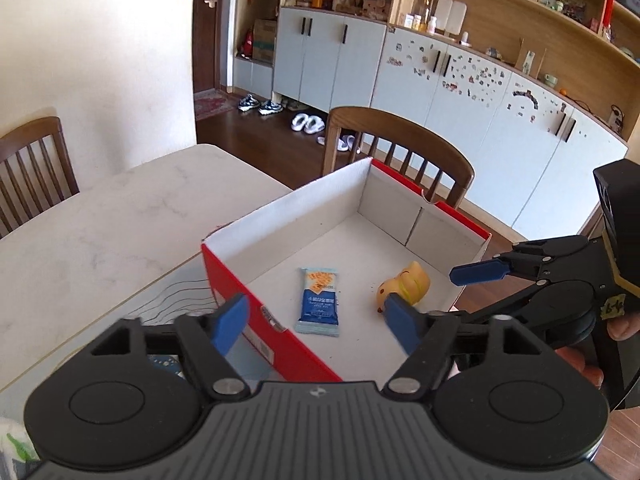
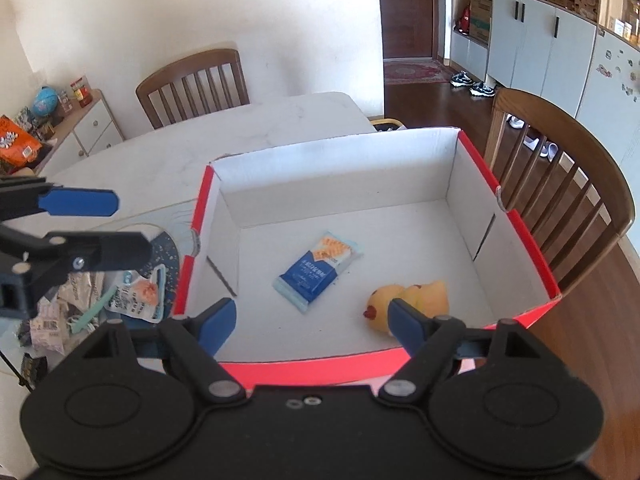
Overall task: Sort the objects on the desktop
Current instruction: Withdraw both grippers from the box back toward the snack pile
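Observation:
A red box [image 1: 236,288] with a white inside stands on the table; it also shows in the right wrist view [image 2: 532,240]. In it lie a blue snack packet [image 1: 319,300] [image 2: 316,270] and a yellow rubber duck [image 1: 404,286] [image 2: 408,300]. My left gripper [image 1: 316,322] is open and empty, held above the box's near left wall. My right gripper [image 2: 310,322] is open and empty above the box's near edge; it shows at the right in the left wrist view [image 1: 476,292]. The left gripper shows at the left in the right wrist view [image 2: 96,224].
Left of the box lie a white snack pouch [image 2: 138,296], crumpled wrappers [image 2: 60,312] and a dark blue round mat [image 2: 168,256]. Wooden chairs [image 1: 400,148] [image 2: 192,84] stand at the marble table [image 1: 100,220]. Cabinets [image 1: 460,80] line the far wall.

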